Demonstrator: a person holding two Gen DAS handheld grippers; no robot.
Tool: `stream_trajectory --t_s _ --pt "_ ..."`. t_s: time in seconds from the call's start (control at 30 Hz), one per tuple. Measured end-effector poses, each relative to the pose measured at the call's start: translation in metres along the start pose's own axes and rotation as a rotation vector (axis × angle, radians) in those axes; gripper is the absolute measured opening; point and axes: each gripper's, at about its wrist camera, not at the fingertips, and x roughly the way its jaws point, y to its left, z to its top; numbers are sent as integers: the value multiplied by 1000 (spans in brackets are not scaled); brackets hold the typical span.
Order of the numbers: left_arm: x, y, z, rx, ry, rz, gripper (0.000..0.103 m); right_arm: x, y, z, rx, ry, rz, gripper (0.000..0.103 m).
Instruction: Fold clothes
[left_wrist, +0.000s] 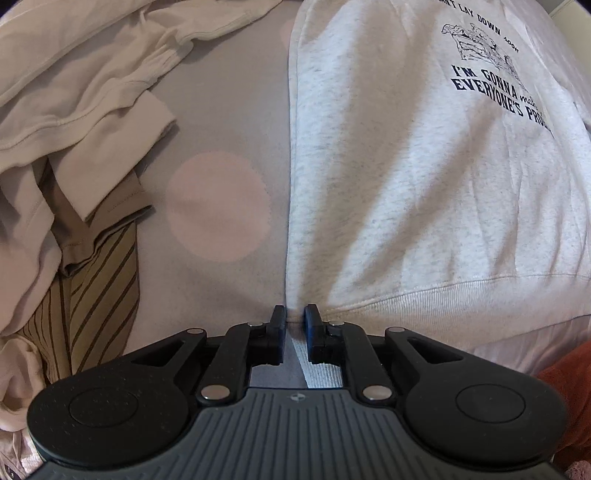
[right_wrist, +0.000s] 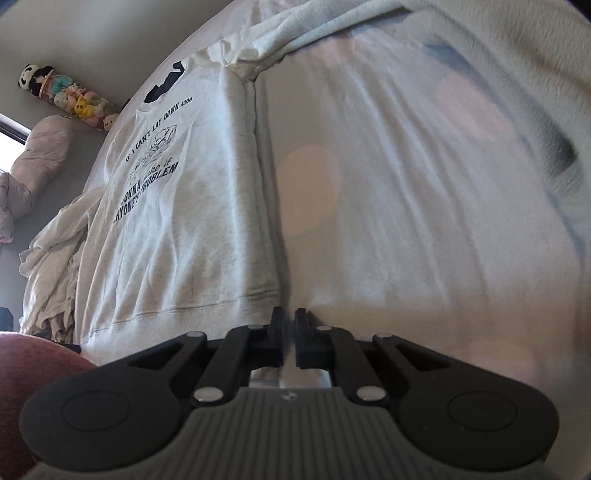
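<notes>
Grey fleece, a printed sweatshirt (left_wrist: 424, 166), lies spread face up on the spotted bed cover (left_wrist: 218, 206), flat enough to fold. The left gripper (left_wrist: 294, 319) has its fingers pinching the hem corner, which sits right between the tips. The right gripper (right_wrist: 289, 317) is at the opposite hem corner; its fingers are nearly pressed together, and fabric seems caught there, though I cannot tell for sure. Crumpled clothes (left_wrist: 66, 110) wait beyond the left fingers.
</notes>
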Motion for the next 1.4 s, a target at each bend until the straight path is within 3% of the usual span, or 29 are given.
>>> stream_trajectory --t_s 0.07,0.13,0.2,0.23,0.37,0.5,0.6,0.83,0.93,1.0,1.2,1.27,1.3,1.33,1.4 --pt "-10 2 0 2 -25 -36 14 -17 -1 10 -15 -45 -37 11" --pt "-24 3 4 12 -76 -51 25 -33 2 23 -15 -99 -52 11" --pt "-39 3 11 25 -136 -53 44 -41 17 41 -43 -141 -75 12" --pt "-45 1 17 33 -169 -44 46 -42 25 50 -57 -158 -87 12" --pt "-54 -3 46 28 -278 -3 47 -27 58 81 -71 -195 -130 24" --pt "-48 -6 76 6 -382 0 47 -1 87 97 -165 -191 -180 24" --pt "-39 -11 102 19 -444 10 47 7 87 102 -173 -189 -205 25" --pt "-4 -24 167 34 -464 61 47 26 85 113 -185 -186 -259 31" --pt "13 -23 187 10 -456 54 41 34 84 117 -190 -184 -283 31" --pt "20 -21 192 -11 -451 52 5 38 82 122 -188 -187 -295 32" --pt "11 -4 192 -52 -490 105 2 50 69 142 -167 -211 -278 32" --pt "14 12 198 -106 -456 121 0 59 66 153 -153 -214 -240 32" --pt "17 14 201 -110 -447 237 0 64 64 159 -146 -216 -222 32" --pt "20 19 201 -103 -444 294 0 69 63 164 -136 -223 -202 32" --pt "21 35 197 -135 -441 231 0 80 63 176 -112 -226 -164 32"
